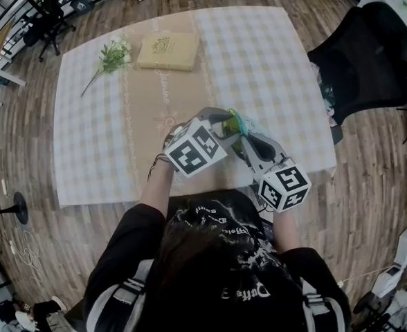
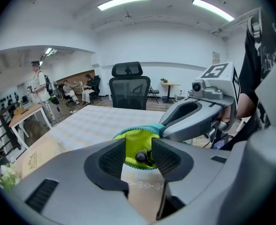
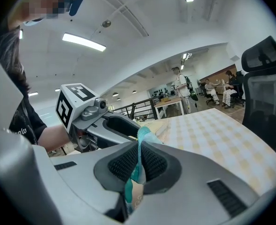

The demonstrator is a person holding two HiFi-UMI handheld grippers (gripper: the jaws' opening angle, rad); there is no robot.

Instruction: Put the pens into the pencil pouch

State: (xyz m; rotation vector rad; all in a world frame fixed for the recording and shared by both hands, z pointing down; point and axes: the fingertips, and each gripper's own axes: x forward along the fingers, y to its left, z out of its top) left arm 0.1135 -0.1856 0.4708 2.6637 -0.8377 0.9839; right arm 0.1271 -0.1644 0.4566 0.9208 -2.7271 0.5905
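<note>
Black printed tee [image 1: 214,221]; grey left gripper [image 2: 139,157], right gripper [image 3: 137,165] w/ marker cubes [image 1: 195,148].

The left gripper [image 2: 139,157] is tilting downward with its jaws standing apart, their pads pressing on nothing. The right gripper [image 3: 138,165], just beside it and angled toward it, is clamping its jaws on the teal edge of the pouch [image 3: 142,136]. Both forearms [image 1: 156,185] are reaching forward, bare below black sleeves [image 1: 120,244].
</note>
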